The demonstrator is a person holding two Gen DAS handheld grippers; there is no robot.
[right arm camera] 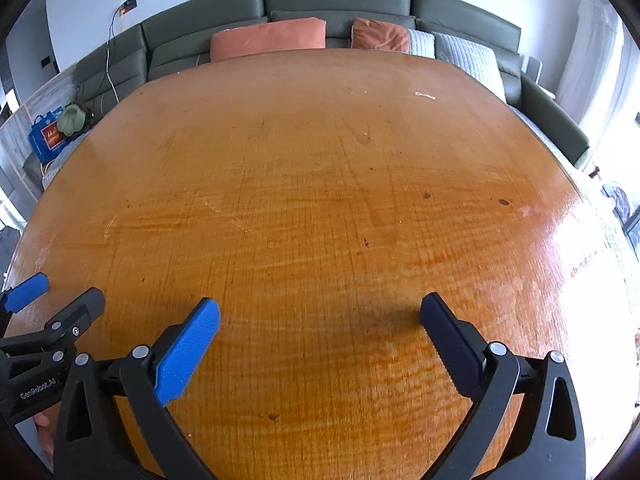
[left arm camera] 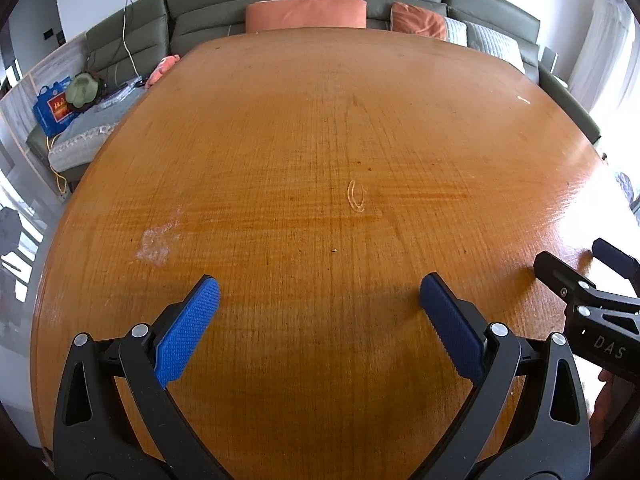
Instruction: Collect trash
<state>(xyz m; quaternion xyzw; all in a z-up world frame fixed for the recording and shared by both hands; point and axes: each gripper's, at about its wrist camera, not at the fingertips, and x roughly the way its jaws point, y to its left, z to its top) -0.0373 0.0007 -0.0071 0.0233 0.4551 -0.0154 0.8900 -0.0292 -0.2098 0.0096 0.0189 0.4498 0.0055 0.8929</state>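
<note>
A wooden table (left arm camera: pixel 320 140) fills both views (right arm camera: pixel 320 160). A small white scrap (left arm camera: pixel 523 99) lies near the table's far right edge; it also shows in the right wrist view (right arm camera: pixel 425 95). A tiny crumb (left arm camera: pixel 334 249) lies ahead of my left gripper (left arm camera: pixel 320 292), which is open and empty above the near part of the table. My right gripper (right arm camera: pixel 320 312) is open and empty too, side by side with the left. The right gripper shows at the right edge of the left wrist view (left arm camera: pixel 592 260), and the left gripper at the left edge of the right wrist view (right arm camera: pixel 60 292).
A grey-green sofa (left arm camera: pixel 240 4) with orange cushions (left arm camera: pixel 306 14) and pale quilted pillows (left arm camera: pixel 492 42) runs behind the table. A blue bag (left arm camera: pixel 52 110) and a green hat (left arm camera: pixel 82 90) sit on the sofa's left end. White scuff marks (left arm camera: pixel 156 240) mark the tabletop.
</note>
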